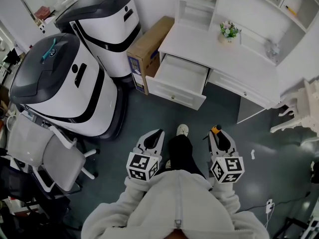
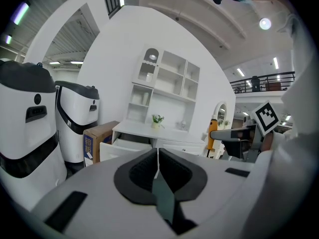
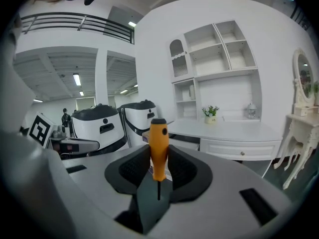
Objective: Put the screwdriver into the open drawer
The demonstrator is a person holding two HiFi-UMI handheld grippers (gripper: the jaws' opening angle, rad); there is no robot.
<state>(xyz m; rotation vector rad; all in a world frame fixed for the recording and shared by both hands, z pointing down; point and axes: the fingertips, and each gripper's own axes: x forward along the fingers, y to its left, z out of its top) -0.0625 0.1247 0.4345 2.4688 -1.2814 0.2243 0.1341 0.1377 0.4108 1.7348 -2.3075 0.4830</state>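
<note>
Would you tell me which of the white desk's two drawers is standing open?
The drawer beside the cardboard box: it is pulled out, showing its white inside, while the other drawer to its right sits flush in the desk.

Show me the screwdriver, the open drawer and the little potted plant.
screwdriver (image 3: 158, 148): right gripper view, on its orange handle.
open drawer (image 1: 182, 73): head view, on its bare white floor.
potted plant (image 1: 229, 29): head view, on its leaves.
</note>
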